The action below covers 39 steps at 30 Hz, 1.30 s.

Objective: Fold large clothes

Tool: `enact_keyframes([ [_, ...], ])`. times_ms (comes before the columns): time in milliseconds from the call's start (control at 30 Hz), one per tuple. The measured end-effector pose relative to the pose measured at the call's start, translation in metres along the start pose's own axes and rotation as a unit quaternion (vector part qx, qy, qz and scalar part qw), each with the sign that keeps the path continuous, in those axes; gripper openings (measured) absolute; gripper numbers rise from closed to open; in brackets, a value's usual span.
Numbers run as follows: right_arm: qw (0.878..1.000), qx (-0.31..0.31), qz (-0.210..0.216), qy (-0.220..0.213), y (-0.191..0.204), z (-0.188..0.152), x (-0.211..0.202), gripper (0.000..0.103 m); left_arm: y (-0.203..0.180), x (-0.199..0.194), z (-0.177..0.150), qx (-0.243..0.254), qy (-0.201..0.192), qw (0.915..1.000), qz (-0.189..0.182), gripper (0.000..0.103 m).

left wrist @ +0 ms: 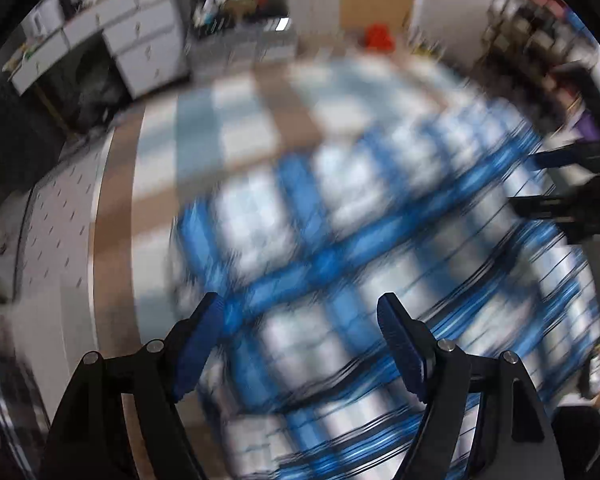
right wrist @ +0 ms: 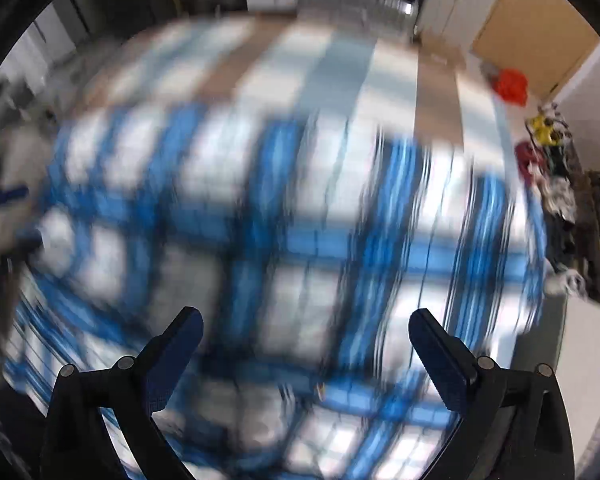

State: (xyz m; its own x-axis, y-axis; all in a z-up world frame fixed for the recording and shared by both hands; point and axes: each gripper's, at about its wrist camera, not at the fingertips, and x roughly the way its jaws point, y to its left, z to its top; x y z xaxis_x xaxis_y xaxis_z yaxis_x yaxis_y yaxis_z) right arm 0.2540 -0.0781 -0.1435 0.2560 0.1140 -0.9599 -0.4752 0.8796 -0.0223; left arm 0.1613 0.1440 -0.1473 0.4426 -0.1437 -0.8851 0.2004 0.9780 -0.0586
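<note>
A blue and white plaid garment [left wrist: 360, 248] lies spread on a striped surface [left wrist: 240, 120], blurred by motion in both wrist views. My left gripper [left wrist: 300, 308] hangs above the garment's left part, open, with nothing between its blue pads. Over the middle of the same plaid garment [right wrist: 284, 220], my right gripper [right wrist: 306, 322] is also open and holds nothing. In the left wrist view the right gripper's fingers [left wrist: 556, 180] show at the right edge. At the left edge of the right wrist view a blue fingertip [right wrist: 8, 196] of the left gripper appears.
White drawers [left wrist: 140, 40] stand at the back left, and a dotted white surface [left wrist: 56, 220] lies left of the striped one. A red object [right wrist: 510, 86] sits by the wall. Cluttered shelves [right wrist: 572, 208] stand on the right.
</note>
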Motion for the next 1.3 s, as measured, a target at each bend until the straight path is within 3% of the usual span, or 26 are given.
enact_keyframes([
  [67,1.0,0.014,0.006,-0.01,-0.005,0.024,0.003,0.103,-0.016,0.0,0.02,0.014,-0.015,0.9997,-0.011,0.075],
  [167,0.999,0.046,-0.003,0.01,-0.02,0.049,0.031,0.103,-0.029,0.035,0.041,0.03,0.004,0.9994,-0.015,0.075],
  [300,0.993,0.071,-0.065,0.068,-0.052,0.045,0.073,0.103,-0.007,0.103,0.037,-0.029,0.086,0.9955,-0.028,0.075],
  [333,0.991,0.068,-0.066,0.09,-0.058,0.039,0.085,0.103,-0.003,0.114,0.039,-0.044,0.095,0.9941,-0.028,0.075],
  [367,0.993,0.077,-0.047,0.074,-0.064,0.037,0.084,0.103,-0.004,0.123,0.039,-0.046,0.095,0.9942,-0.022,0.075],
  [467,0.994,0.061,-0.032,0.081,-0.066,0.033,0.086,0.103,-0.011,0.123,0.034,-0.022,0.088,0.9959,0.004,0.077],
  [533,0.993,0.039,-0.03,0.105,-0.064,0.034,0.083,0.101,-0.006,0.12,0.036,-0.032,0.105,0.994,-0.004,0.077],
  [600,0.996,0.044,-0.019,0.073,-0.07,0.041,0.064,0.1,-0.001,0.105,0.041,-0.047,0.106,0.9933,-0.006,0.075],
  [667,0.998,0.066,0.006,0.017,-0.082,0.049,0.039,0.102,-0.002,0.088,0.045,-0.032,0.07,0.997,-0.011,0.075],
  [700,0.997,0.073,0.005,0.003,-0.087,0.051,0.035,0.102,-0.006,0.083,0.046,-0.011,0.054,0.9984,0.006,0.075],
  [733,0.996,0.089,-0.008,-0.008,-0.095,0.051,0.036,0.102,-0.008,0.087,0.043,0.002,0.063,0.9978,0.02,0.075],
  [867,0.991,0.123,-0.024,0.046,-0.115,0.036,0.082,0.103,0.004,0.117,0.029,0.0,0.109,0.994,0.012,0.075],
  [967,0.995,0.085,-0.047,0.019,-0.101,0.022,0.083,0.103,0.019,0.118,0.012,-0.01,0.078,0.9966,-0.024,0.075],
  [1067,0.994,0.068,-0.067,0.048,-0.089,0.006,0.071,0.101,0.03,0.099,-0.001,-0.011,0.069,0.9972,-0.025,0.074],
  [1100,0.995,0.062,-0.067,0.041,-0.081,-0.002,0.059,0.101,0.035,0.086,-0.008,-0.022,0.067,0.9972,-0.026,0.073],
  [1200,0.999,0.04,-0.011,0.003,-0.047,-0.026,0.024,0.102,0.044,0.051,-0.028,-0.026,0.043,0.998,-0.037,0.073],
  [1300,0.999,0.009,0.032,-0.002,-0.011,-0.046,0.014,0.102,0.046,0.054,-0.049,-0.037,0.053,0.9973,-0.035,0.073],
])
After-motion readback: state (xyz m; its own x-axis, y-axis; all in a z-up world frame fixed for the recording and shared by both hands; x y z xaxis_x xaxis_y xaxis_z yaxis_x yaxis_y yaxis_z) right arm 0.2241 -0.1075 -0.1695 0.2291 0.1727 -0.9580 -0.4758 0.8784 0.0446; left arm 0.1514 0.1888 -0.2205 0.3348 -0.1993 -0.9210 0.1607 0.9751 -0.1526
